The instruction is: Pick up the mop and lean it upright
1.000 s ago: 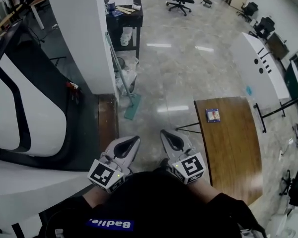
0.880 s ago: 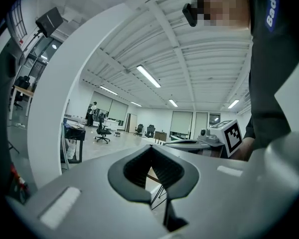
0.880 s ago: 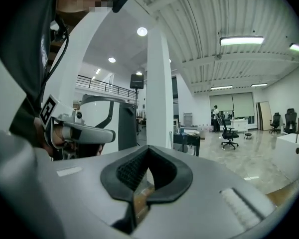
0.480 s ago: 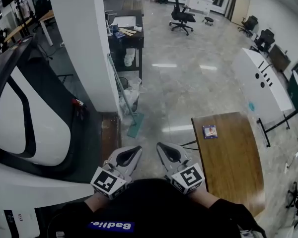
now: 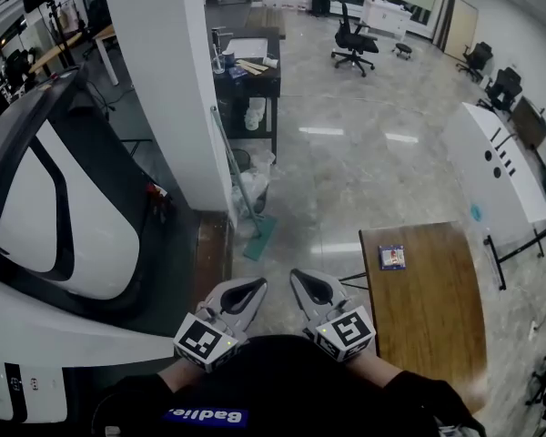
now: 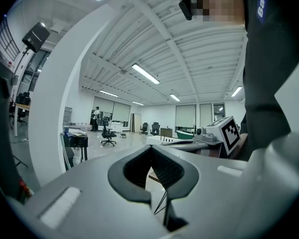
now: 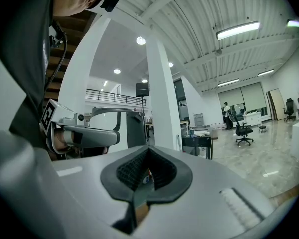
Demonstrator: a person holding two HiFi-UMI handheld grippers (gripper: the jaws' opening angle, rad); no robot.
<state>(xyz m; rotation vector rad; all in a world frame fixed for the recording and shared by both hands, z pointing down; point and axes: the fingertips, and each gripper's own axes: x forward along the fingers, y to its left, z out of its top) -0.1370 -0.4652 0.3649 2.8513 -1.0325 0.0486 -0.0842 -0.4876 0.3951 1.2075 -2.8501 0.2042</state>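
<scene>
While the person's dark top hides both forearms, the left gripper (image 5: 253, 285) and the right gripper (image 5: 299, 278) stick out side by side at the bottom of the head view. Each has its jaws pressed together with nothing between them, as their own views confirm.

The mop (image 5: 236, 178) stands well ahead of them, touched by neither. Its thin handle leans against the white pillar (image 5: 168, 80), and its top end is hard to trace against that pale surface. The green mop head (image 5: 261, 238) rests on the shiny floor. A pale plastic bag (image 5: 256, 188) crowds the lower handle.

To the right, a wooden table (image 5: 428, 308) carries a small blue box (image 5: 392, 257); its near edge is covered by a sleeve.
</scene>
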